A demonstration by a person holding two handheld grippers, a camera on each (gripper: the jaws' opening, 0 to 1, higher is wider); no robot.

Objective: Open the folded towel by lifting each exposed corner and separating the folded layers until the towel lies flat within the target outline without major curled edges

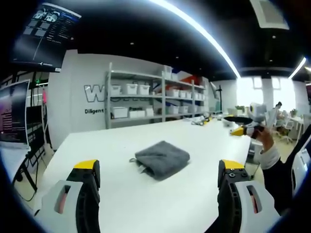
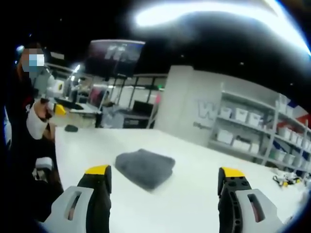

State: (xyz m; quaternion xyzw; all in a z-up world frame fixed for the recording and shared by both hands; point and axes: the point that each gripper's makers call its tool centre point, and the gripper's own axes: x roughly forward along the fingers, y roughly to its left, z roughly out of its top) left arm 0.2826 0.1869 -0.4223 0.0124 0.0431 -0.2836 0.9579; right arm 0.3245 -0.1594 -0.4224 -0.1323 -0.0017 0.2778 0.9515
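Left gripper view: left tongs (image 1: 159, 180) spread wide, nothing between the yellow-tipped jaws. Ahead, roughly centred between them, a folded grey towel (image 1: 162, 158) lying on the white table (image 1: 97, 150), a small tag poking out at its left edge. Beyond the table, grey shelving (image 1: 155, 97) stacked with white bins. Far right, a person's hand (image 1: 265, 141) holding another yellow-tipped gripper aloft.

Right gripper view: right tongs (image 2: 163, 180) likewise apart, empty. Same towel (image 2: 145, 167) ahead, nearer the left jaw. Left, a small dark object (image 2: 71, 128) on the table; monitors behind.
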